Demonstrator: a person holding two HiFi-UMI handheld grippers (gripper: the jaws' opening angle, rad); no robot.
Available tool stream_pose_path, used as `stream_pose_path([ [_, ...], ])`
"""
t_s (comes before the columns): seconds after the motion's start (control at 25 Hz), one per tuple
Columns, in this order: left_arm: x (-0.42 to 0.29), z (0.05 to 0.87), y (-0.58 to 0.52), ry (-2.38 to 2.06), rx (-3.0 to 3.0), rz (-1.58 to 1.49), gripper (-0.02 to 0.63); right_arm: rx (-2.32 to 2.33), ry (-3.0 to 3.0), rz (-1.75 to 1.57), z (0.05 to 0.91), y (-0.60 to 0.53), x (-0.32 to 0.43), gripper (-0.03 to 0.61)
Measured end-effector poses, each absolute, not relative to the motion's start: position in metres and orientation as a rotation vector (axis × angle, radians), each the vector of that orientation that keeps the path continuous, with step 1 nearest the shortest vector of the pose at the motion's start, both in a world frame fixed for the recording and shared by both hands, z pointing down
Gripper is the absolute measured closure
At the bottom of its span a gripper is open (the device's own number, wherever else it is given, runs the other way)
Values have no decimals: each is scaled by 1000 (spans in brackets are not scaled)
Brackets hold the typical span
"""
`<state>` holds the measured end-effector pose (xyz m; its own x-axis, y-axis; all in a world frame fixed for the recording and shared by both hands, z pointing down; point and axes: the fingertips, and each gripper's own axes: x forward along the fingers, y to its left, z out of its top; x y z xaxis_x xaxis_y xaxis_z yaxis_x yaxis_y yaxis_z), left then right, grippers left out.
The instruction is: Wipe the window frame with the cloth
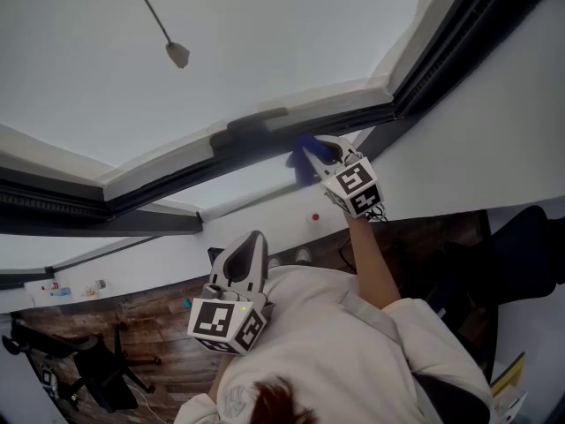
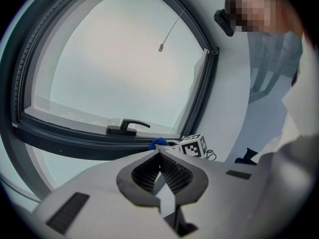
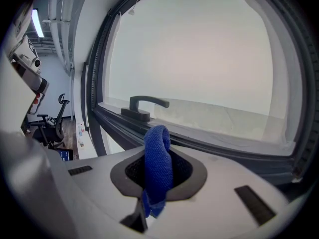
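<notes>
The window handle (image 3: 145, 106) juts from the window frame (image 3: 224, 147) just left of the cloth (image 3: 158, 158), barring passage there, whereas rightward the frame runs bare to its corner.

left gripper (image 2: 160, 154) low, jaws together | right gripper (image 1: 315, 155) raised, clamped on cloth (image 3: 158, 161)
</notes>
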<state>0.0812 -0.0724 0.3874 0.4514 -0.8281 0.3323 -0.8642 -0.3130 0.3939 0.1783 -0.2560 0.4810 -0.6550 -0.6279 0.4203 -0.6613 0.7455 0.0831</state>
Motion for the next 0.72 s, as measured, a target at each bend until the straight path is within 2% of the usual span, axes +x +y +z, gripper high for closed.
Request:
stream_pose_path([
  [0.72, 110, 389, -74, -1423, 2182, 79, 609, 982, -2518, 92, 481, -265, 209, 529],
])
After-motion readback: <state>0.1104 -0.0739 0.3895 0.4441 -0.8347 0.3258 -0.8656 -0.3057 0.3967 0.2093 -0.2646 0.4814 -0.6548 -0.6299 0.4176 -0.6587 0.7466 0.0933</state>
